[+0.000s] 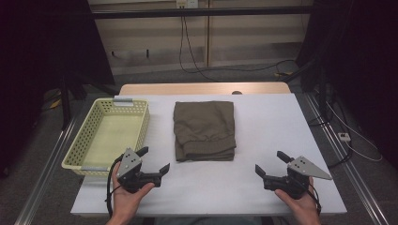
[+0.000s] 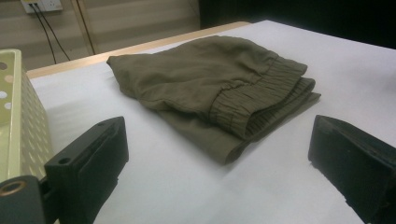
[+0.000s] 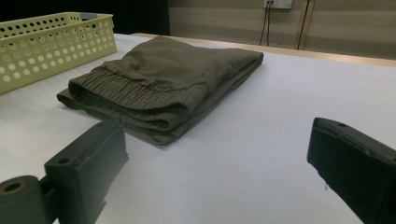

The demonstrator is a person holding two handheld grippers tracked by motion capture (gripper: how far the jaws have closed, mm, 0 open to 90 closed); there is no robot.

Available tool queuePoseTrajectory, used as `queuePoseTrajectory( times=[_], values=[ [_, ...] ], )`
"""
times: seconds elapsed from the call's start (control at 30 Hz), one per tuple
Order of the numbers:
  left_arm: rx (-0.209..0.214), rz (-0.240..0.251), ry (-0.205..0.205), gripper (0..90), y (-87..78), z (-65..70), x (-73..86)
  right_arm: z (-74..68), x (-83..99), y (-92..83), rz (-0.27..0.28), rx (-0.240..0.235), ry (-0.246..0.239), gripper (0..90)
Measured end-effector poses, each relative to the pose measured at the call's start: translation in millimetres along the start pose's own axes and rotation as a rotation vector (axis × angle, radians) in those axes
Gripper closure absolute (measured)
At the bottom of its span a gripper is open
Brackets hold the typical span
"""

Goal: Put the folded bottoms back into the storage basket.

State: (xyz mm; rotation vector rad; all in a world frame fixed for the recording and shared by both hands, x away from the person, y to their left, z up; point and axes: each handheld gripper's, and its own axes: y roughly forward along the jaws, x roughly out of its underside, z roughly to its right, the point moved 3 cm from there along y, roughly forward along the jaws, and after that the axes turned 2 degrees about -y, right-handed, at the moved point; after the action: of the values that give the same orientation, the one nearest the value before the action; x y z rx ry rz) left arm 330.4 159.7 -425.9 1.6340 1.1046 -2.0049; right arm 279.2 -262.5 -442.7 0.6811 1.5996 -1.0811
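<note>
We find the folded olive garment lying flat at the centre of the white tabletop, its elastic waistband edge toward 6 o'clock. The yellow perforated basket stands at 9 o'clock of the garment, just beside it but apart, and holds nothing that we can see.

We read the left hand-held gripper as released: its jaws stand wide apart with nothing between them, at 7 o'clock of the garment, near the basket's front corner. The right hand-held gripper is likewise released, jaws spread and empty, at 5 o'clock of the garment and well apart from it. In both gripper views, the garment lies ahead of the jaws, untouched.

We judge the work as not yet begun on the garment: the folding appears complete, no grasp is made, and a transfer to the basket, if intended, remains entirely to do
</note>
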Motion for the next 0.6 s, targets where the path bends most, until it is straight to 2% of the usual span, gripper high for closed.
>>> queuePoseTrajectory(
  times=[0.03, 0.1, 0.13, 0.2, 0.6],
  values=[
    [-0.004, -0.003, -0.011, 5.5, 0.1, -0.6, -0.8, 0.7, 0.0, 0.3, 0.002, -0.002, 0.012, 4.6],
    [-0.027, 0.008, -0.04, 5.5, -0.8, -2.2, -2.3, 1.9, 0.5, 0.9, -0.002, 0.006, 0.004, 4.6],
    [-0.027, 0.008, -0.04, 5.6, -0.8, -2.2, -2.3, 1.9, 0.6, 0.8, -0.004, 0.007, 0.004, 4.6],
    [-0.018, -0.003, -0.031, 5.5, 0.7, -1.6, -3.2, 2.2, 0.6, 0.3, -0.005, 0.009, 0.005, 4.6],
    [0.04, -0.071, -0.038, 5.2, 12.8, -0.7, -3.0, -1.6, 0.6, -0.3, -0.008, -0.005, 0.005, 4.7]
  ],
)
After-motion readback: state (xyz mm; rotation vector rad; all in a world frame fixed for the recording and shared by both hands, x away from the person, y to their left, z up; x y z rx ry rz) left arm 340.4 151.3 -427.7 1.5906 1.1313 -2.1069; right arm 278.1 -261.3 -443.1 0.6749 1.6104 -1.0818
